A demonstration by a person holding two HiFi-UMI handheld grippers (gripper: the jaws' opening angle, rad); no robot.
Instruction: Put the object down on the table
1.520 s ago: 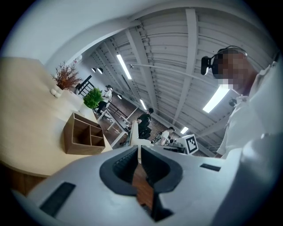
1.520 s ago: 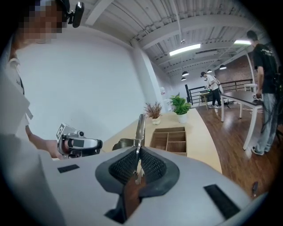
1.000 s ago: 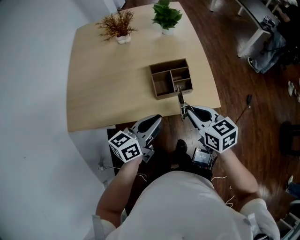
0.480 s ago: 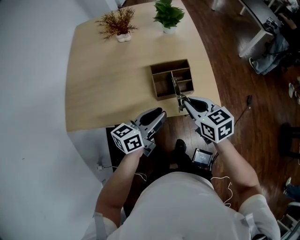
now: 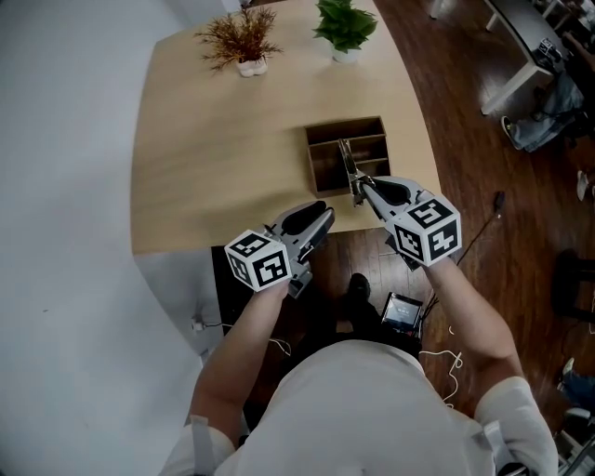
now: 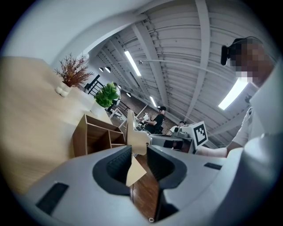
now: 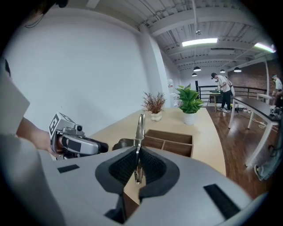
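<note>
Two grippers, one utensil, one box, two plants, one table (image 5: 223, 158).

My right gripper (image 5: 358, 186) had its jaws nearly together, clamped on the single thin metal utensil (image 5: 348, 163). I couldn't tell what kind. It stuck out of the pads toward 11 o'clock, off the table, its tip over the near side of the one divided wooden box (image 5: 346, 124).

My left gripper (image 5: 321, 212) sat at 8 o'clock from the right one, past the table's near edge, jaws a little apart with nothing between them.

The box lay on the 3 o'clock side of the table. At the 12 o'clock edge stood one dried reddish plant (image 5: 240, 42) and one green plant (image 5: 346, 26).
</note>
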